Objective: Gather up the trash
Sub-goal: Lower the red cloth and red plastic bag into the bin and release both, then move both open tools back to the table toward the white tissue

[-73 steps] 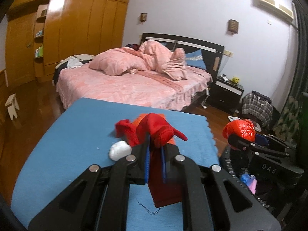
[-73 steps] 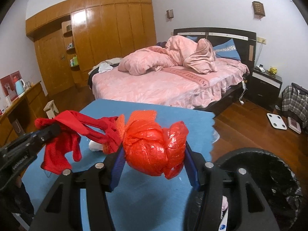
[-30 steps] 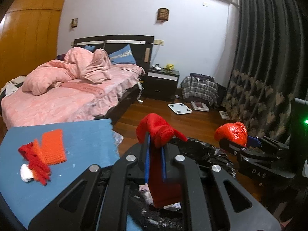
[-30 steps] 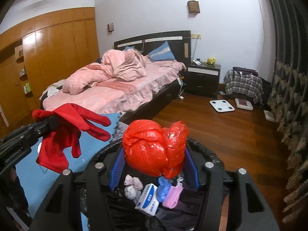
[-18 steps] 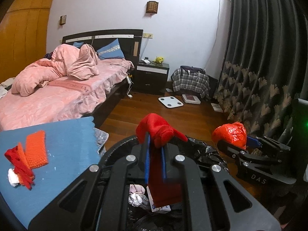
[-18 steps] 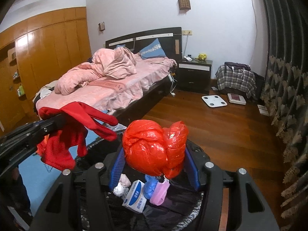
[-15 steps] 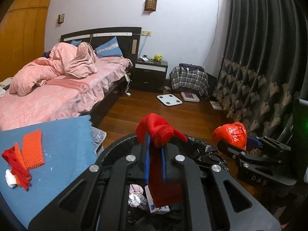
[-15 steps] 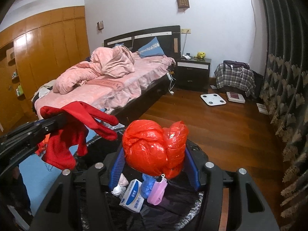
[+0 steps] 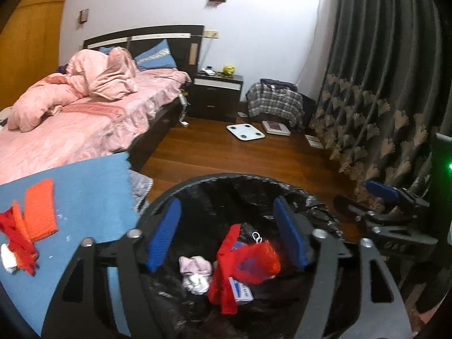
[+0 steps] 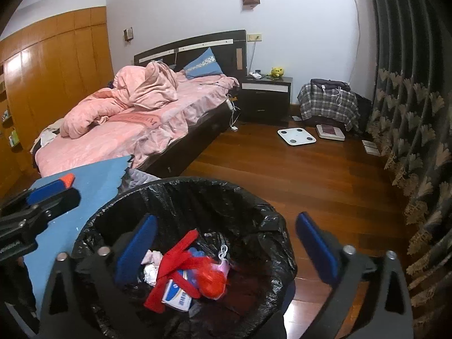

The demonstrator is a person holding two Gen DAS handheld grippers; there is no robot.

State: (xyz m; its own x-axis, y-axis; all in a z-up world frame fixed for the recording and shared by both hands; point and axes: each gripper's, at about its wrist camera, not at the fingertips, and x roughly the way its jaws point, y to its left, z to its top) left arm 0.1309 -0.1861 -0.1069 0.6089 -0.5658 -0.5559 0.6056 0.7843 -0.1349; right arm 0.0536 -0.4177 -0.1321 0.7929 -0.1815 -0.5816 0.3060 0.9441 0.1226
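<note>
A bin with a black liner [image 9: 226, 176] [image 10: 197, 182] sits right below both grippers. My left gripper [image 9: 227, 226] hangs over it, jaws opening with nothing between them. The red cloth [image 9: 223, 276] [image 10: 175, 257] lies inside the bin on other rubbish. My right gripper [image 10: 226, 243] is over the bin too, jaws opening wide and empty. The red plastic bag [image 9: 260, 260] [image 10: 213, 281] rests in the bin beside the cloth. An orange knitted piece [image 9: 39, 209], a red scrap [image 9: 17, 243] and a white wad [image 9: 7, 260] lie on the blue mat [image 9: 90, 186].
A bed with pink bedding [image 10: 127, 130] stands behind the mat. Beyond it are a dark nightstand [image 10: 265, 99], a white scale [image 10: 296, 137] on the wooden floor and a plaid bag [image 10: 327, 101]. A dark patterned curtain [image 10: 409, 113] closes off the right side.
Both grippers have gone from shut to open. The red cloth and the red plastic bag have dropped out of them into the bin. Both hands have sunk closer to the bin.
</note>
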